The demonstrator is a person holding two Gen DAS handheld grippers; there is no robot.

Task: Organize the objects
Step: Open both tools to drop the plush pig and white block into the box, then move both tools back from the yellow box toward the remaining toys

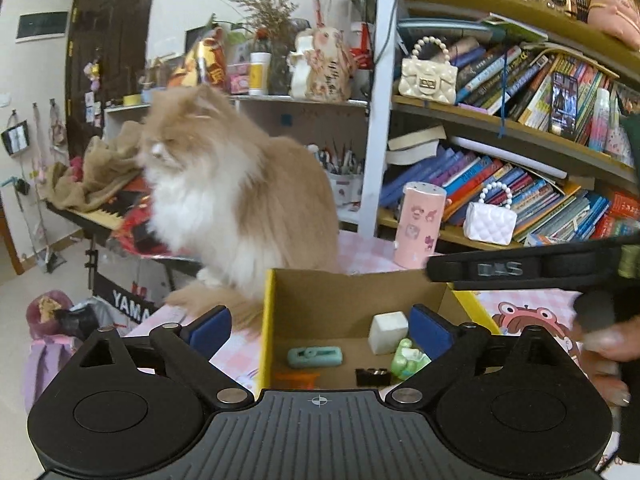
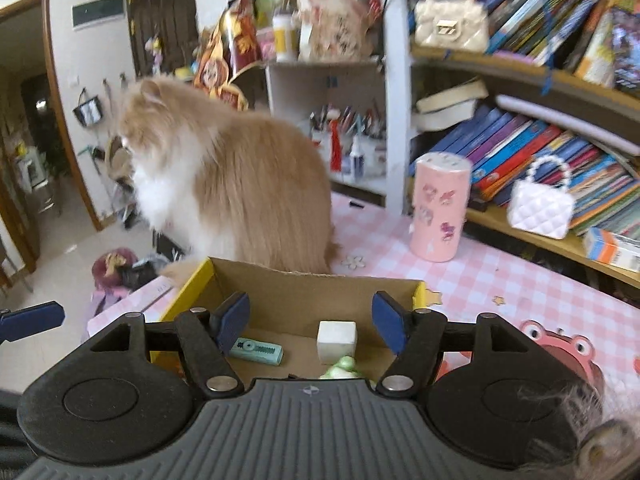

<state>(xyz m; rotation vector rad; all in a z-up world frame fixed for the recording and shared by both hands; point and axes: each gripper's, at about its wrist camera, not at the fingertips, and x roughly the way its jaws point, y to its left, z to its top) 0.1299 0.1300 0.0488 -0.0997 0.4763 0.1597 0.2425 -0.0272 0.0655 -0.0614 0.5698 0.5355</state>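
My left hand-held gripper (image 1: 320,330): jaws spread wide with nothing between the pads; it hangs over the near edge of the box, pointing down into it.
My right hand-held gripper (image 2: 310,322): jaws parted about halfway, also empty, over the same box from the right side.
Box (image 2: 304,288): open cardboard with yellow outer walls, standing on the counter (image 2: 500,280) straight ahead of both grippers.
Inside the box: white cube (image 2: 337,340) near the middle, teal stapler-like piece (image 2: 258,351) to its left, green figure (image 2: 342,366) just below the cube at my near edge; from the left view also a black clip (image 1: 373,376) and something orange (image 1: 298,379).
Pink cup (image 2: 440,208): upright on the counter beyond the box, ahead and to the right, well apart from it.
Nearer hand, as I judge: the right one, since the cup lies on its side.
Cup's long axis: vertical, so a level side grasp would suit.
Cat (image 2: 224,184): sitting right behind the box's far wall, left of the cup; a reach should keep right of it.
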